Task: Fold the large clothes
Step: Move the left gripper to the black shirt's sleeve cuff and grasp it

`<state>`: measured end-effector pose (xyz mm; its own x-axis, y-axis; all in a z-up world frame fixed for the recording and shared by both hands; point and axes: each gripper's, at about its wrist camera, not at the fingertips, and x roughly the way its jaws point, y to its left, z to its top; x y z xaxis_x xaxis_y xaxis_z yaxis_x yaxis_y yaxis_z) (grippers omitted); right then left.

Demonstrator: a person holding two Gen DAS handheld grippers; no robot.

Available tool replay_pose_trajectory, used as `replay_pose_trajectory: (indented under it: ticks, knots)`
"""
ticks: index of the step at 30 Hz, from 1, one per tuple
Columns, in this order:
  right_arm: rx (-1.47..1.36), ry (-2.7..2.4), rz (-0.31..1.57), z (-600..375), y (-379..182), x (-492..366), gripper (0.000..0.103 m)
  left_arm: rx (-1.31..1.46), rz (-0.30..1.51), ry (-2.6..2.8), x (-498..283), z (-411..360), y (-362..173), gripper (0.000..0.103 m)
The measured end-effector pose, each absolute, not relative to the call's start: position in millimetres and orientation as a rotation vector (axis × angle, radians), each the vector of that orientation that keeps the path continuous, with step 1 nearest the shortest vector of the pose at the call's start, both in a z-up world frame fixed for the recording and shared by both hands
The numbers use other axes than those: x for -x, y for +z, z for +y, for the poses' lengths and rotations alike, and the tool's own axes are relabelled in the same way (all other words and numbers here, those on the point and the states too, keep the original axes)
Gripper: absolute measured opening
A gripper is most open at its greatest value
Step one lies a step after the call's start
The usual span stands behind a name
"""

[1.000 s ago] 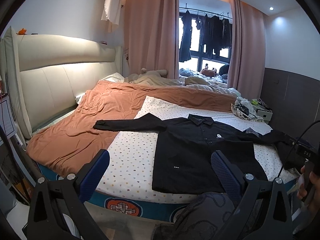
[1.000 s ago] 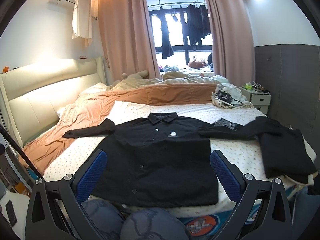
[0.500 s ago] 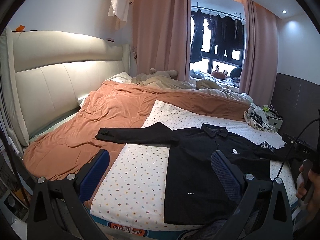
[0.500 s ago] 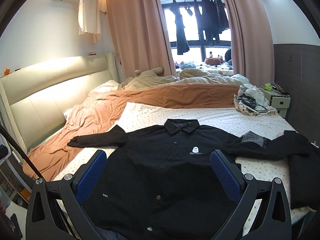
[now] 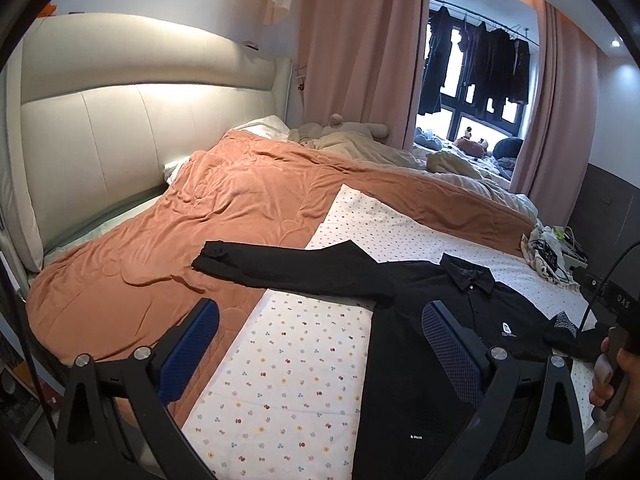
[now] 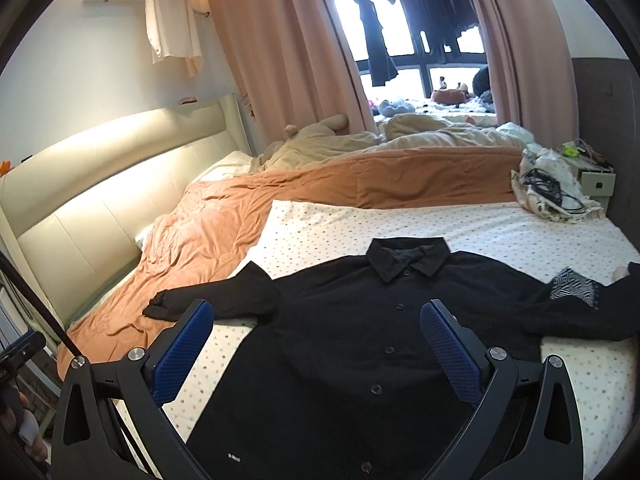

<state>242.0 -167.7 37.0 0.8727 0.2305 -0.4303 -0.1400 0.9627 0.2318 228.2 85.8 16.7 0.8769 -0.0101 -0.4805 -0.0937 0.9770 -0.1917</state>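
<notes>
A black long-sleeved button shirt (image 6: 352, 344) lies flat and face up on the dotted white sheet (image 6: 500, 236), collar toward the far side, both sleeves spread out. In the left wrist view the shirt (image 5: 408, 380) lies at the right, with its left sleeve (image 5: 280, 268) reaching onto the orange blanket (image 5: 224, 208). My left gripper (image 5: 320, 340) is open and empty above the sheet beside the shirt's left edge. My right gripper (image 6: 316, 340) is open and empty above the shirt's front.
An orange blanket (image 6: 360, 180) covers the far and left part of the bed, with a beige duvet (image 6: 400, 140) beyond it. A cream headboard (image 5: 120, 128) stands at the left. A pile of cloth and cables (image 6: 552, 192) sits at the far right corner beside a nightstand (image 6: 596, 184).
Both grippers have moved forward and closer over the bed. The shirt looks larger in both views, and the bed's front edge has dropped out of view. Both stay open.
</notes>
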Motion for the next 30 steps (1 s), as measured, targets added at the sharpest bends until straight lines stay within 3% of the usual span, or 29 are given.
replay_pose_trajectory:
  ticks: [13, 18, 30]
  knots:
    - [-0.206, 0.258, 0.606, -134, 22, -382, 0.103, 0.307, 0.575, 0.115, -328, 152, -14, 0.102]
    - [-0.189, 0.228, 0.679, -130, 7, -439, 0.103, 0.382, 0.639, 0.142, -373, 175, -43, 0.087]
    - [-0.159, 0.212, 0.765, -96, -31, -528, 0.103, 0.480, 0.854, 0.196, -481, 219, -128, 0.075]
